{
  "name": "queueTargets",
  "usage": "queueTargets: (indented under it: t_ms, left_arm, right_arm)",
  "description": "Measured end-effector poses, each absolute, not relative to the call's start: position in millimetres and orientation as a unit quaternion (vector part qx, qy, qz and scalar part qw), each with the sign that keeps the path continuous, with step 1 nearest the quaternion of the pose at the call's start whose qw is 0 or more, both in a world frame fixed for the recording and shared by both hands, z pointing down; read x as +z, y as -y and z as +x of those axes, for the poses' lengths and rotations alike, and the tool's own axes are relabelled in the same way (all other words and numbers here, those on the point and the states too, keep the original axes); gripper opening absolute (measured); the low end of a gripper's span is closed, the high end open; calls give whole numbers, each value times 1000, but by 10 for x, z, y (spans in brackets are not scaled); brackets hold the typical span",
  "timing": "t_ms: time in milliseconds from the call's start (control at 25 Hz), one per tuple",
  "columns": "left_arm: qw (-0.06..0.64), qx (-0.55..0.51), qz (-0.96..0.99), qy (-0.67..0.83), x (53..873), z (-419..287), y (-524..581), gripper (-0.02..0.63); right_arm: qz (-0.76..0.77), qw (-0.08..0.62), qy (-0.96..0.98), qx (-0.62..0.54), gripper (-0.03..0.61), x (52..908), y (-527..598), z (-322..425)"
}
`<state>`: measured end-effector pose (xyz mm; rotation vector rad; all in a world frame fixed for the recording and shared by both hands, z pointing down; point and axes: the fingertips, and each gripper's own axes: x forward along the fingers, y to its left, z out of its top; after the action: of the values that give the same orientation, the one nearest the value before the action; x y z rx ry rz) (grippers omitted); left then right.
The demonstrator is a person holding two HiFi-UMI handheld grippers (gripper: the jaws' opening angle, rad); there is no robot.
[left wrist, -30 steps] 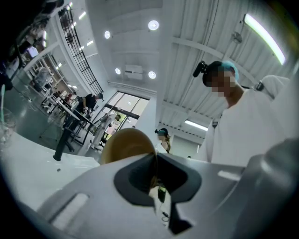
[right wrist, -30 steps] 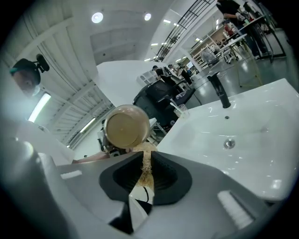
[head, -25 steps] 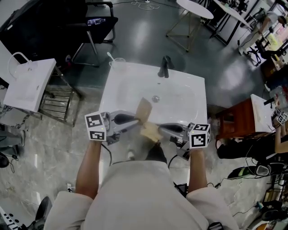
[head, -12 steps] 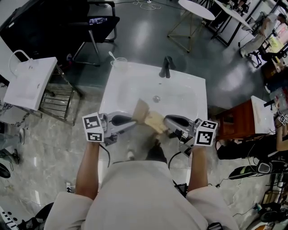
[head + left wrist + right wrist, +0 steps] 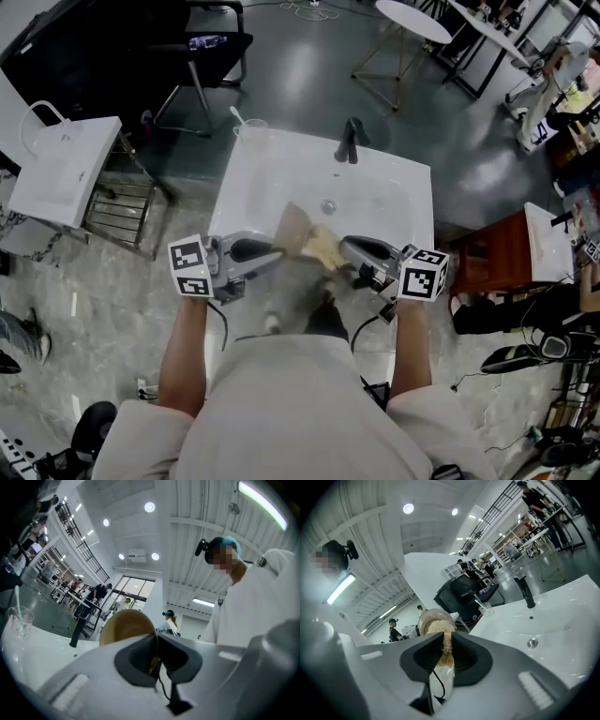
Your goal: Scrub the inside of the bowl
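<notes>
A tan wooden bowl (image 5: 292,228) is held on edge over the white sink (image 5: 380,192), its opening turned to the right. My left gripper (image 5: 277,248) is shut on its rim; in the left gripper view the bowl (image 5: 125,624) rises just past the closed jaws of the left gripper (image 5: 154,654). My right gripper (image 5: 339,253) is shut on a beige scrub sponge (image 5: 323,244) that lies against the bowl's inner side. In the right gripper view the sponge (image 5: 440,629) fills the bowl (image 5: 421,622) ahead of the right gripper (image 5: 447,652).
A black faucet (image 5: 349,141) stands at the sink's back edge, a drain (image 5: 328,206) in the basin, a clear cup (image 5: 248,129) at the back left corner. A white bag (image 5: 61,173) on a rack is left, a wooden cabinet (image 5: 492,248) right.
My right gripper has carried the sponge up from the sink's front edge and against the bowl's inside. The left gripper and bowl shifted only slightly.
</notes>
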<state>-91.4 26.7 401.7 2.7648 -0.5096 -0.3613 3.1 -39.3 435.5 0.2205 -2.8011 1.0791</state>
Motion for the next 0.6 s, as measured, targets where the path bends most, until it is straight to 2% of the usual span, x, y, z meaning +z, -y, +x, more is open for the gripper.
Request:
queueTargets:
  t_ms: [200,600]
  left_arm:
    - [153,-143,960,186,3977,-984,-189,15]
    - [158,-129,962,181,4027,-934,-180,14]
  right_arm:
    - [40,73,933,351,54,4297,286,-15]
    - [65,-1,921,383,55,4063,558,20]
